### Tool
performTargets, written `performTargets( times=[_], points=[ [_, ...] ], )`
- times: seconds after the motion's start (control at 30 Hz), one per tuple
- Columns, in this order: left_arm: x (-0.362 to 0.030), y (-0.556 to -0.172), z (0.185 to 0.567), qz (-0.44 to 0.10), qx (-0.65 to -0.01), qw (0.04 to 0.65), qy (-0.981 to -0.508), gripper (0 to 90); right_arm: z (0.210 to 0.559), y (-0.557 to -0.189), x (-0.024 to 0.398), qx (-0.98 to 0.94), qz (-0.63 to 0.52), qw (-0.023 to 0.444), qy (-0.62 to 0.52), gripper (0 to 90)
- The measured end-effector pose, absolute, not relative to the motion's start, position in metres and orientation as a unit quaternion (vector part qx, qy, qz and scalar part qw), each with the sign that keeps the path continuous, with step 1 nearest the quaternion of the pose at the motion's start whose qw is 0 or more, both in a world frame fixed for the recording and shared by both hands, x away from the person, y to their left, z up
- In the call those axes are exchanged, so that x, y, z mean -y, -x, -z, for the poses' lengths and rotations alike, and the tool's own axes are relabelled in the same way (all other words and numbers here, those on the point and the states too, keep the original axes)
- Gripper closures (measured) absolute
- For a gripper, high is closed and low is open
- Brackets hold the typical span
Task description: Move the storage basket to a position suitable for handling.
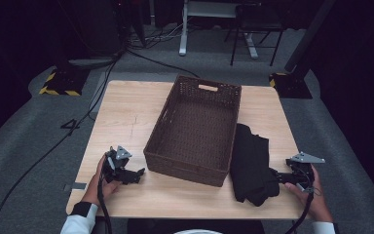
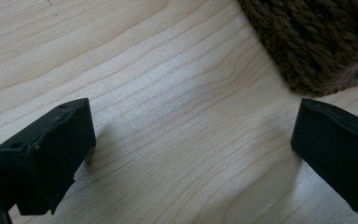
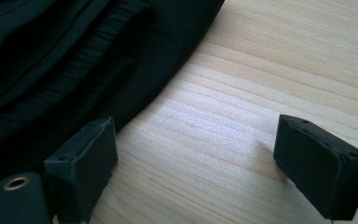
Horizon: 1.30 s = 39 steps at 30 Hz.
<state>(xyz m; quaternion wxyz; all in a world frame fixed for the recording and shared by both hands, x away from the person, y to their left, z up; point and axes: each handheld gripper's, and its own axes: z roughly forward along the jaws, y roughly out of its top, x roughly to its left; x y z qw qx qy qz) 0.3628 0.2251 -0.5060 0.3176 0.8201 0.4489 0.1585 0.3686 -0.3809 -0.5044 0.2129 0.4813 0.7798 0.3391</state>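
The black cloth [image 1: 251, 163] lies folded on the table [image 1: 121, 117], just right of the basket [image 1: 195, 129]. It looks soft and limp: grip a thick folded edge. Both the left gripper [image 2: 193, 154] and the right gripper [image 3: 196, 163] have jaws apart, holding nothing.

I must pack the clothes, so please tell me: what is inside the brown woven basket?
The basket holds nothing visible; its woven floor shows bare. Only the strip behind its near wall is hidden. The black garment lies outside, beside its right wall.
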Motion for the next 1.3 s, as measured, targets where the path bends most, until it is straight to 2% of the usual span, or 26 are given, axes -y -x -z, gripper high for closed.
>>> performTargets(
  times=[0.17,0.27,0.4,0.53,0.83,1.3],
  points=[
    [-0.224,-0.358,0.506,-0.151,-0.42,0.32,-0.836,0.1,0.504,-0.369,0.382,-0.782,-0.34,0.207,-0.48,13.9],
    [-0.221,-0.356,0.506,-0.144,-0.399,0.324,-0.846,0.1,0.502,-0.369,0.382,-0.785,-0.338,0.207,-0.476,17.2],
    [-0.22,-0.355,0.506,-0.144,-0.4,0.325,-0.845,0.1,0.497,-0.37,0.381,-0.781,-0.344,0.209,-0.477,17.5],
    [-0.218,-0.353,0.506,-0.143,-0.406,0.324,-0.842,0.1,0.475,-0.366,0.369,-0.781,-0.364,0.23,-0.452,18.6],
    [-0.216,-0.353,0.506,-0.143,-0.406,0.324,-0.842,0.1,0.447,-0.362,0.349,-0.783,-0.386,0.236,-0.426,19.0],
    [-0.212,-0.353,0.506,-0.141,-0.4,0.325,-0.845,0.1,0.435,-0.358,0.302,-0.81,-0.388,0.206,-0.388,17.2]
  ],
)
